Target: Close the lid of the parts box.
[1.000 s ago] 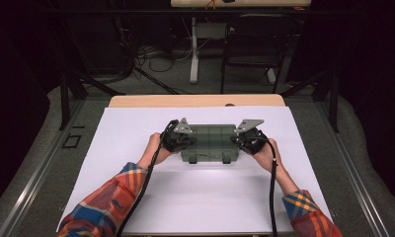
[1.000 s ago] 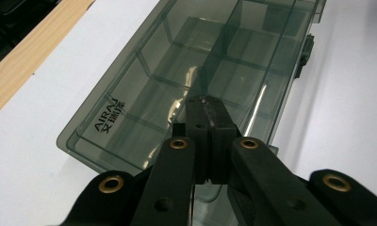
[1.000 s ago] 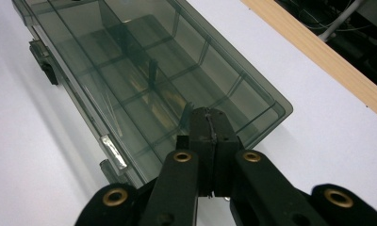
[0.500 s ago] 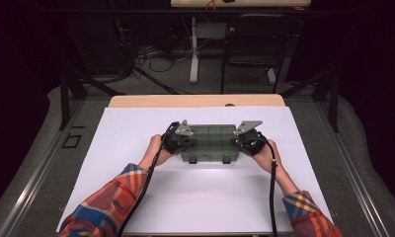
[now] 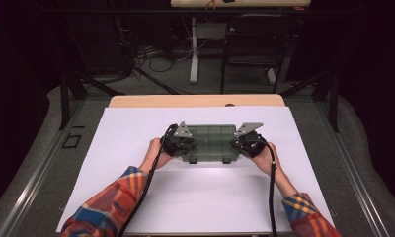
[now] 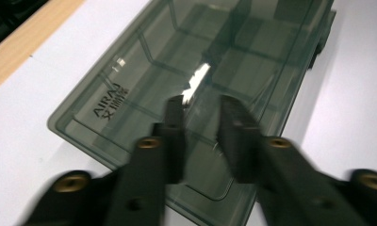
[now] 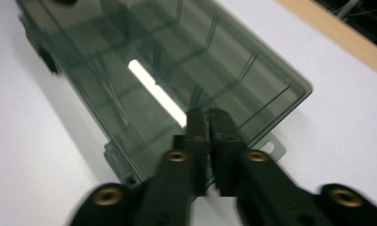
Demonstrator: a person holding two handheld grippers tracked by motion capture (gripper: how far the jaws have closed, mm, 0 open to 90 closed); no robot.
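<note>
While the left tool [image 6: 198, 106] gapes over the smoky box [image 5: 209, 138], the right tool [image 7: 206, 117] looks nearly clenched, blurred.

Left gripper [image 5: 181, 143] shifted slightly right and nearer along the left end of the smoky compartment box [image 5: 210, 142], right gripper [image 5: 246, 143] edged a touch left at the right end, box position unchanged
</note>
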